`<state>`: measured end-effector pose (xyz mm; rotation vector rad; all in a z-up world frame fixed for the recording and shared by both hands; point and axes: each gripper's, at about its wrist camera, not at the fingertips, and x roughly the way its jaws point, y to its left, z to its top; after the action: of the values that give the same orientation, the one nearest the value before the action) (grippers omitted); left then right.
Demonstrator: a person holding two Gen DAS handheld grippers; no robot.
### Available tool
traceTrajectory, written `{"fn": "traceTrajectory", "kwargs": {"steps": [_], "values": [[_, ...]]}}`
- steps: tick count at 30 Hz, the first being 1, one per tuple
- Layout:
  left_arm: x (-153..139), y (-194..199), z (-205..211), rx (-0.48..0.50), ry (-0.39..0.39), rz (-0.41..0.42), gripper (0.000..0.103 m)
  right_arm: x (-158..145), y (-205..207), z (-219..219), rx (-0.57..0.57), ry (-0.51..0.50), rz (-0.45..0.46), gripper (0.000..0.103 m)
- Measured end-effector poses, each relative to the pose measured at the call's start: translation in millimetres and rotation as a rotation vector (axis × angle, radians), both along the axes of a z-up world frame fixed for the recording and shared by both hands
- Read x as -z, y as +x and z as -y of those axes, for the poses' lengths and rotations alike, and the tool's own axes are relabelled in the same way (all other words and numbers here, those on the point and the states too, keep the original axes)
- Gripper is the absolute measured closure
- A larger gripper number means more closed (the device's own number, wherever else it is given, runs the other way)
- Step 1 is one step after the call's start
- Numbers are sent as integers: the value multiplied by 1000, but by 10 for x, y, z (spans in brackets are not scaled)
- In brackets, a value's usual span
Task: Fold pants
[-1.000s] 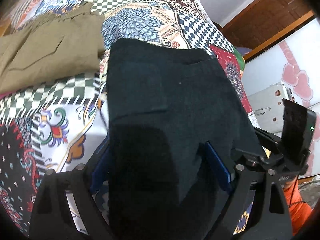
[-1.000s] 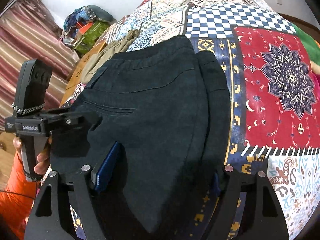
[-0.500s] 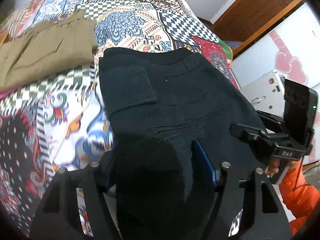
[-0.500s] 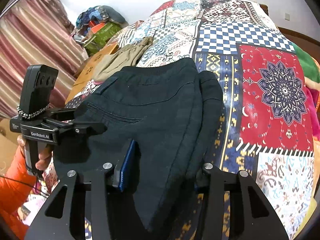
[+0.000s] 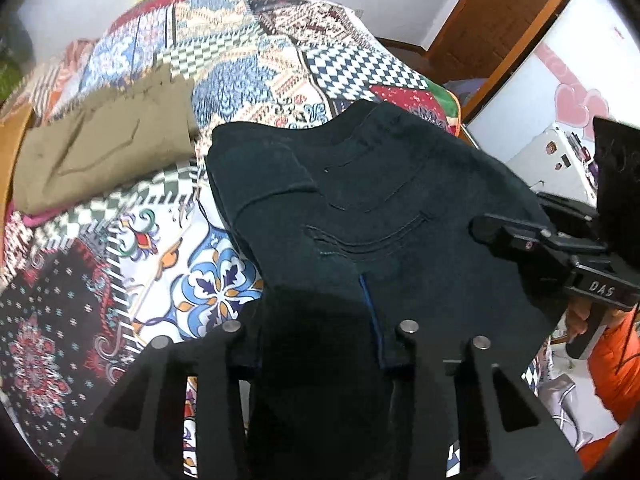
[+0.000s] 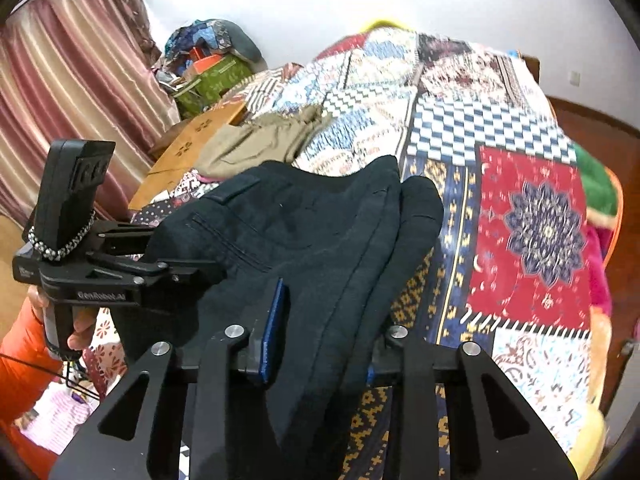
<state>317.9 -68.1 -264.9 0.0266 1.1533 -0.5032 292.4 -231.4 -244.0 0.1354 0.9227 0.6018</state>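
Black pants [image 5: 372, 200] lie folded on a patchwork bedspread [image 5: 192, 272], waistband and back pockets toward the far side. Their near edge is bunched up and raised off the bed. In the left wrist view my left gripper [image 5: 316, 320] has its jaws closing with that edge between them, and the blue pads [image 5: 368, 308] press on the cloth. My right gripper [image 6: 324, 344] is closing too, clamping the pants [image 6: 320, 232] at their right near edge. Each gripper shows in the other's view, the right gripper [image 5: 520, 236] and the left gripper [image 6: 192, 272], at the pants' sides.
Folded khaki pants [image 5: 104, 156] lie on the bed to the far left, next to a cardboard box [image 6: 192, 148]. A person's orange sleeve [image 5: 612, 368] is at the bed's near side. A striped curtain [image 6: 68, 92] and a clutter pile [image 6: 208, 60] stand beyond.
Both grippers' jaws have narrowed onto the pants' near edge. Both hands have risen, lifting that edge off the bed, and more of the room shows.
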Motion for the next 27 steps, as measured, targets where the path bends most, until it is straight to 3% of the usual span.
{"fn": "traceTrajectory", "kwargs": {"steps": [6,10,16,27], "values": [[-311,-68,-92,-23,-15,97,67,-243,8,-56,-11,-5,73,76],[-522,4,-263,-76,-65,133,67,-416,74,-140,-13,9,118,76],[-804,184,-531,-142,-82,209,67,-667,282,-380,-23,43,189,76],[-986,770,-1270,-293,-110,274,67,-806,881,-989,-54,96,234,76]]}}
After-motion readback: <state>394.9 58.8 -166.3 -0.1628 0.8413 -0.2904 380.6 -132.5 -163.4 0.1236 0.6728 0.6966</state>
